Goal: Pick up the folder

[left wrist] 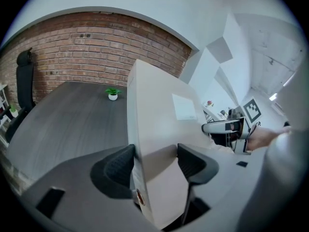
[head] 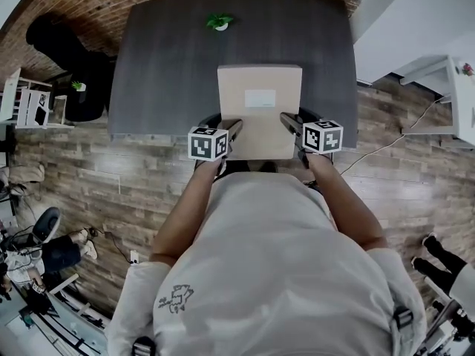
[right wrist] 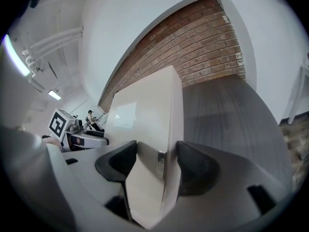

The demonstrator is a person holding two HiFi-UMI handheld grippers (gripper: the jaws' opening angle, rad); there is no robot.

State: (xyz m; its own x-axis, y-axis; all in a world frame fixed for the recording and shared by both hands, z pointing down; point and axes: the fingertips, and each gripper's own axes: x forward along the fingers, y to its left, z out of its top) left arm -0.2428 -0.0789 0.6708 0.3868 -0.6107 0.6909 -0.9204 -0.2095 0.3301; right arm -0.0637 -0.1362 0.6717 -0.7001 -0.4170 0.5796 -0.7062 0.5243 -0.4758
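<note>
A thick beige folder (head: 259, 108) with a white label is held between both grippers, partly past the near edge of the dark grey table (head: 163, 58). My left gripper (head: 231, 130) is shut on the folder's near left edge, and its pads (left wrist: 119, 166) press the folder (left wrist: 159, 129) from both sides. On the near right edge, my right gripper (head: 288, 124) is shut on the folder (right wrist: 154, 124), whose spine with a metal clip sits between the pads (right wrist: 190, 166). The folder appears to be raised off the table surface.
A small potted plant (head: 220, 22) stands at the table's far middle. A black office chair (head: 63, 47) is at the far left by the brick wall. White shelving (head: 30, 102) is left, a white table (head: 456, 87) right. A cable runs across the wooden floor (head: 393, 143).
</note>
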